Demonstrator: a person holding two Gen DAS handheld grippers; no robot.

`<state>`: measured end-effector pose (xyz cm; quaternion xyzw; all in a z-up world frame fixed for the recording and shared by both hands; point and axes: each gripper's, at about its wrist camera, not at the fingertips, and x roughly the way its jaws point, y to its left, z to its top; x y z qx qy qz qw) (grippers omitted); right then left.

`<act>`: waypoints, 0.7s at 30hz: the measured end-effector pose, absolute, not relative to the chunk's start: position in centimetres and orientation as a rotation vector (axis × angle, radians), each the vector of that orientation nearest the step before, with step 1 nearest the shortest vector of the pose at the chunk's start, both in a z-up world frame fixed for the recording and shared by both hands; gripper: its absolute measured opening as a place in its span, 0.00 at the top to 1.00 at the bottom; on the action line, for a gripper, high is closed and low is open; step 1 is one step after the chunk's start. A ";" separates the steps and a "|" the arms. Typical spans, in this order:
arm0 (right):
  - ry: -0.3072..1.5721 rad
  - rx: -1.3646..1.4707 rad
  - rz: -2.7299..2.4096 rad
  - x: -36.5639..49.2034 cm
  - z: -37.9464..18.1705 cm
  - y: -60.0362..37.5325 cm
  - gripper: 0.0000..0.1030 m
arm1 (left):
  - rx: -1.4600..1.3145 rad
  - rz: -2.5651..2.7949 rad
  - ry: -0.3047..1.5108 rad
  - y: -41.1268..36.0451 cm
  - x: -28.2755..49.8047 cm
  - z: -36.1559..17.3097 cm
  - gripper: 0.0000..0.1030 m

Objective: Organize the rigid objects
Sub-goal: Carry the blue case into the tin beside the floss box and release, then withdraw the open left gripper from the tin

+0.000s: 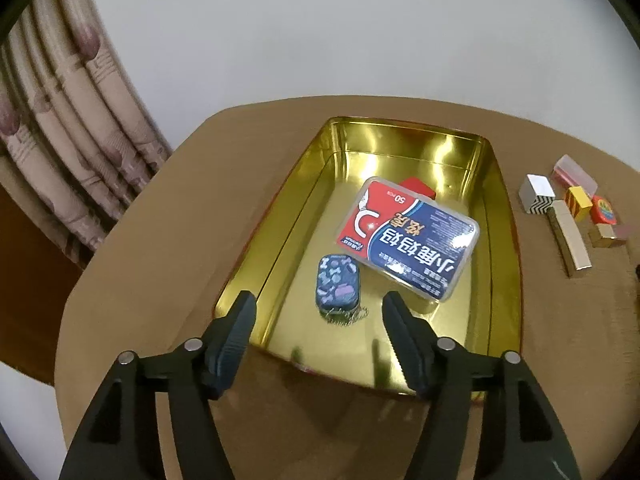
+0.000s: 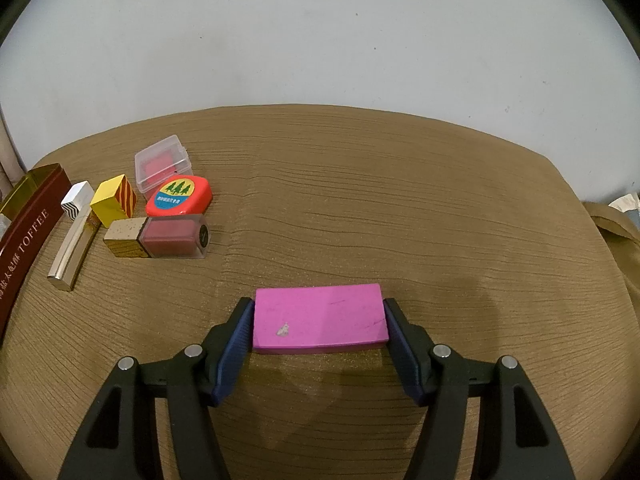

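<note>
The left gripper (image 1: pixel 318 304) hung with jaws apart and empty above the gold metal tin (image 1: pixel 502 216) on the brown-clothed table (image 1: pixel 168 240); a small dark patterned tin (image 1: pixel 337 283) lay inside, just ahead at twelve o'clock. The right gripper (image 2: pixel 319 322) had its jaws clamped on a flat pink rectangular block (image 2: pixel 320 316).

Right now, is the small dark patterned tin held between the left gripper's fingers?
No, the small dark patterned tin lies in the gold tray, clear of the open left gripper.

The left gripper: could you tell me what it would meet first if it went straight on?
Most likely the small dark patterned tin lying in the gold tin tray, just ahead between its open fingers; depth is uncertain.
</note>
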<state>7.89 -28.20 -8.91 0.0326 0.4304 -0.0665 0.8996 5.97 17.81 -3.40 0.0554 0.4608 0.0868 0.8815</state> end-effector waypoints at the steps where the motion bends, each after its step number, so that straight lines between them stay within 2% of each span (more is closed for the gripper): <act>1: 0.891 0.067 -0.137 7.9 -8.9 -28.2 0.36 | 0.107 0.183 0.960 17.9 5.8 -3.3 0.36; 21: 0.890 0.070 -0.137 7.8 -8.9 -28.4 0.36 | 0.073 0.168 0.955 17.9 6.4 -3.1 0.29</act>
